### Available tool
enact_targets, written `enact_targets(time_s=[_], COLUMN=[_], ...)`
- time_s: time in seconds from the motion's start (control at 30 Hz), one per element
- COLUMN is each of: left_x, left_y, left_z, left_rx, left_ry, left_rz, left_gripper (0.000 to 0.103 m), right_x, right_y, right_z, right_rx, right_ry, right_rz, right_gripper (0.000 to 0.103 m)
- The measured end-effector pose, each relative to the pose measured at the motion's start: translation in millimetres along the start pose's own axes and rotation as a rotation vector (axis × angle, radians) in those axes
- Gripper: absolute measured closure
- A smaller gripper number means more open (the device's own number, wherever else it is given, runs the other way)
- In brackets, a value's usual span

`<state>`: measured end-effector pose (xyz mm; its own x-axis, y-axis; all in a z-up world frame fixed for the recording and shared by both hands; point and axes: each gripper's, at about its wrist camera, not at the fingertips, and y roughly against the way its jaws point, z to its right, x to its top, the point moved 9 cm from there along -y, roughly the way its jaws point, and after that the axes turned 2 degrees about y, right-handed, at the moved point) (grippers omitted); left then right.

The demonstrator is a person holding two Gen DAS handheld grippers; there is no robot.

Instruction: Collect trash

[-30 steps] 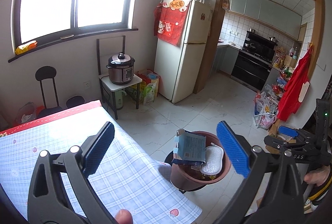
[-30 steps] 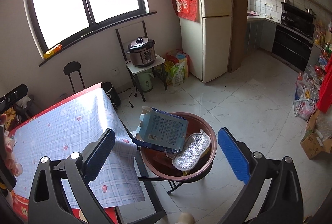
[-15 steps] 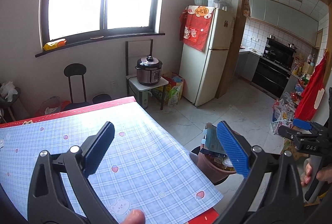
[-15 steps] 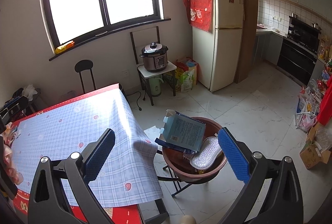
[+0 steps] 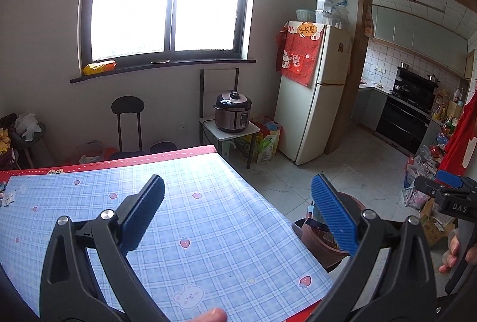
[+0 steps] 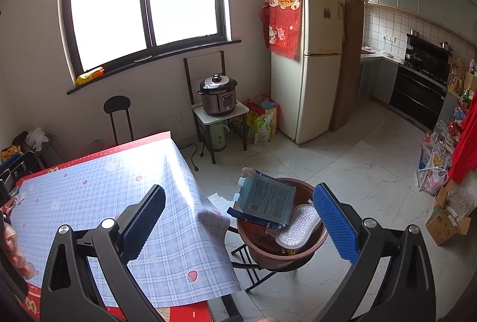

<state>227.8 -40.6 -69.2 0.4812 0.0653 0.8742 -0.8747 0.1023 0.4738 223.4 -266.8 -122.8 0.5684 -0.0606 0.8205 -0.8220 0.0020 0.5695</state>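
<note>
A brown basin (image 6: 311, 244) sits on a folding stand beside the table's right edge. It holds a blue carton (image 6: 265, 201) leaning on its rim and a silver scouring pad (image 6: 296, 228). My right gripper (image 6: 238, 225) is open and empty, above and in front of the basin. My left gripper (image 5: 238, 216) is open and empty over the blue checked tablecloth (image 5: 190, 220). The basin (image 5: 316, 238) shows partly behind its right finger. Small scraps (image 5: 6, 196) lie at the table's far left edge.
A fridge (image 6: 307, 65) stands at the back, with a pressure cooker (image 6: 217, 96) on a small stand and bags beside it. A black stool (image 6: 117, 116) stands under the window. Boxes and bags (image 6: 447, 214) line the right wall. The kitchen doorway opens at right.
Both grippers have drawn back and swung left from the basin. The left view now shows mostly tablecloth, with the basin smaller and lower right. Both jaws stayed open.
</note>
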Motion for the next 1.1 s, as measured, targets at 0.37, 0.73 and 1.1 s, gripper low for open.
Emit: enact_targets(time_s=[0.37,0.73,1.1], left_x=[-4.8,-6.6,-10.7], left_y=[-6.0,-11.4,-16.7], left_z=[8.2,11.5,18.0], left_rx=[-0.008,-0.015,-0.032], left_ry=[-0.009,-0.011,-0.014], left_rz=[-0.016,-0.034,-0.048], left_gripper=[0.006,0.006,0.006], right_x=[0.8,2.2,1.9], right_y=[1.1,2.2,0.3], right_z=[5.8,8.9,17.2], right_rx=[-0.04,-0.053,-0.079], right_ry=[-0.004,-0.007,-0.013], right_rz=[0.003,0.005,0.006], right_gripper=[0.005,0.005,0.005])
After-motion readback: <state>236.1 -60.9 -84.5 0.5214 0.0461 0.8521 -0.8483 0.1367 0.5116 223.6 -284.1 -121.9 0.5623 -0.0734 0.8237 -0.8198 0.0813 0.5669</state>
